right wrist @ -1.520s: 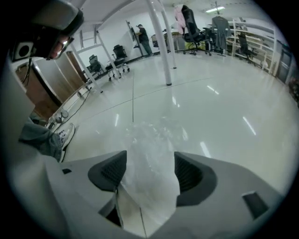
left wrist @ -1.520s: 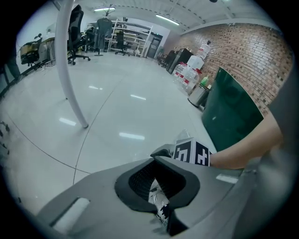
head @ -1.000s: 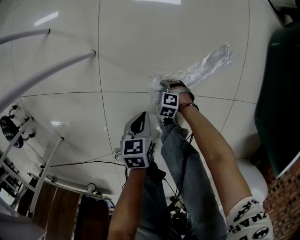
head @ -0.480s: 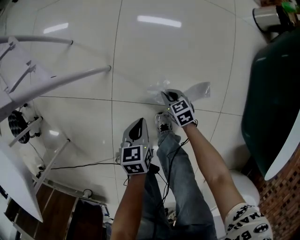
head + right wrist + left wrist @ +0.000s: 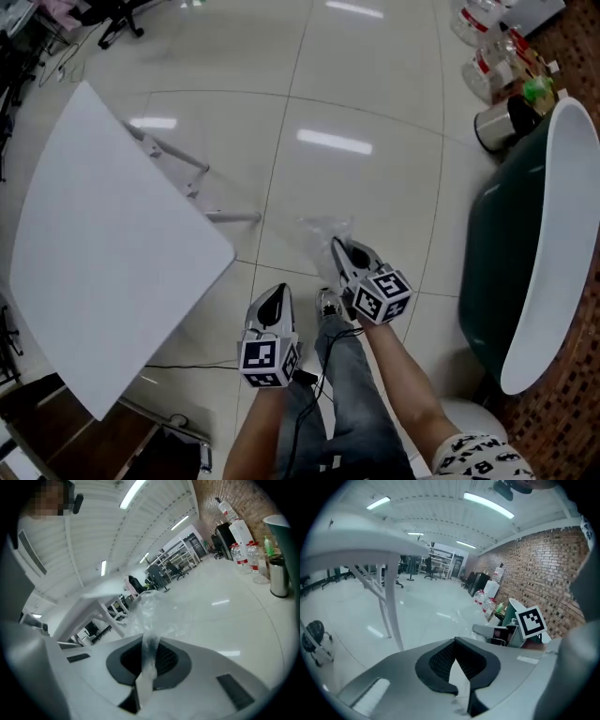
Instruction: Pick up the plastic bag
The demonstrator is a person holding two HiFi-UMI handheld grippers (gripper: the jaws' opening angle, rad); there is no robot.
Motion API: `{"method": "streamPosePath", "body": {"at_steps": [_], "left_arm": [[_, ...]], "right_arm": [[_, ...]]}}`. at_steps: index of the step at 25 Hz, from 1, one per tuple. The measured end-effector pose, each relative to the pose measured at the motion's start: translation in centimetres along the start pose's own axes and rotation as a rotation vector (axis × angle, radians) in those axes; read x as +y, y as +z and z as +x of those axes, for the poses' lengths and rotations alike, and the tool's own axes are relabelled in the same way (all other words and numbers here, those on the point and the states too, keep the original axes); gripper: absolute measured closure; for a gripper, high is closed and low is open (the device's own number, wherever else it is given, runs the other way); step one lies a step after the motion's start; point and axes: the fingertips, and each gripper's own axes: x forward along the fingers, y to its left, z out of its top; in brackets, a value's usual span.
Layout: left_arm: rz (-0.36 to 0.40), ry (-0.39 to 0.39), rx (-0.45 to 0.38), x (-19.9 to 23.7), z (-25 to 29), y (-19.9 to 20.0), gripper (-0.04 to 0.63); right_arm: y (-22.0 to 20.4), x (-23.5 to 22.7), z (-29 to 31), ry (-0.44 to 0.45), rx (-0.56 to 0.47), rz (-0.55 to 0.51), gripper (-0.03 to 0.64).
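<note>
The clear plastic bag (image 5: pixel 322 232) is bunched up and lifted off the pale tiled floor. My right gripper (image 5: pixel 338 247) is shut on its lower end. In the right gripper view a twisted strip of the bag (image 5: pixel 149 646) runs down between the closed jaws, and the rest of the film billows out ahead of the right gripper (image 5: pixel 146 663). My left gripper (image 5: pixel 277 294) hangs lower and to the left, apart from the bag. Its jaws meet in the left gripper view with nothing between them (image 5: pixel 457 668).
A white table (image 5: pixel 94 244) on slanted metal legs stands at the left. A dark green tub with a white rim (image 5: pixel 539 225) fills the right side. Bottles and a metal canister (image 5: pixel 492 127) stand beyond it. A black cable (image 5: pixel 178 366) lies near my jeans-clad leg (image 5: pixel 352 403).
The right gripper closed on the bag's end and raised it from the floor, where it lay stretched out. The view has risen, and the table top and tub now show.
</note>
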Motion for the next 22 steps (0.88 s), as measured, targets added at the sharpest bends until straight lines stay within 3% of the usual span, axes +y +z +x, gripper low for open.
{"method": "streamPosePath", "body": {"at_steps": [5,11,22], "left_arm": [[0.035,0.030,-0.123,0.0,-8.0,7.9,0.591],[-0.011,0.219,-0.278,3.5,-17.2,16.0,0.589],[-0.161,0.481,-0.446,10.1,-36.5,17.2,0.589]], "right_arm": [[8.9,8.5,-5.0,0.072,-0.082,-0.074,0.606],[17.3,18.0,-6.8,0.245,-0.093,-0.177,0.604],[22.9,38.1,-7.4,0.472,-0.119,-0.306,0.604]]}}
